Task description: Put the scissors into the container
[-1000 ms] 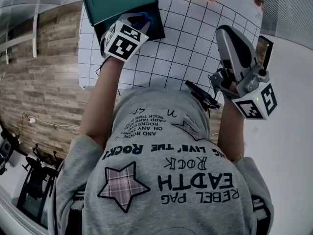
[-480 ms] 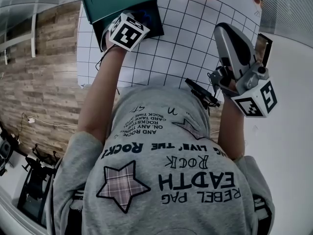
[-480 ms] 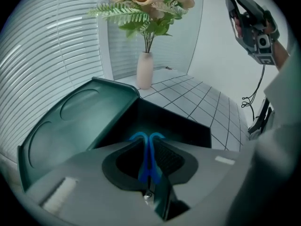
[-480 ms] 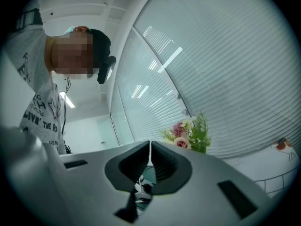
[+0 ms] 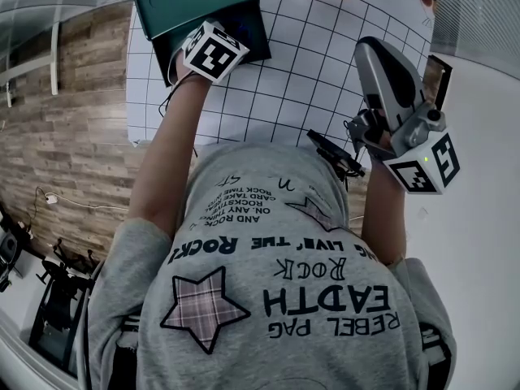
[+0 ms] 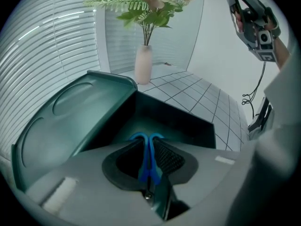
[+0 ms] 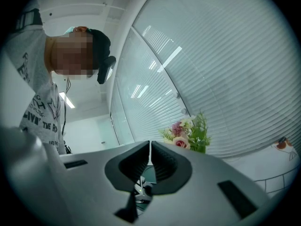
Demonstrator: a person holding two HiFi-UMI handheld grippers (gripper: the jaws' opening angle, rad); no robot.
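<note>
Blue-handled scissors (image 6: pixel 149 160) are clamped between the jaws of my left gripper (image 6: pixel 149 144), handles pointing forward. That gripper hangs over the open dark teal container (image 6: pixel 181 121), whose lid (image 6: pixel 70 112) leans back on the left. In the head view the left gripper (image 5: pixel 221 32) sits above the container (image 5: pixel 248 39) at the far left of the table, and its marker cube hides the scissors. My right gripper (image 5: pixel 375 55) is raised at the right, apart from the container. In its own view the right gripper (image 7: pixel 150 150) is shut with nothing between the jaws.
A white tablecloth with a black grid (image 5: pixel 309 63) covers the table. A white vase of flowers (image 6: pixel 143 65) stands behind the container near the window blinds. A dark flat object (image 5: pixel 439 80) stands at the table's right edge. A black cable (image 6: pixel 251 98) hangs at the right.
My left gripper has moved a little farther forward over the open container with the scissors. The right gripper has stayed where it was.
</note>
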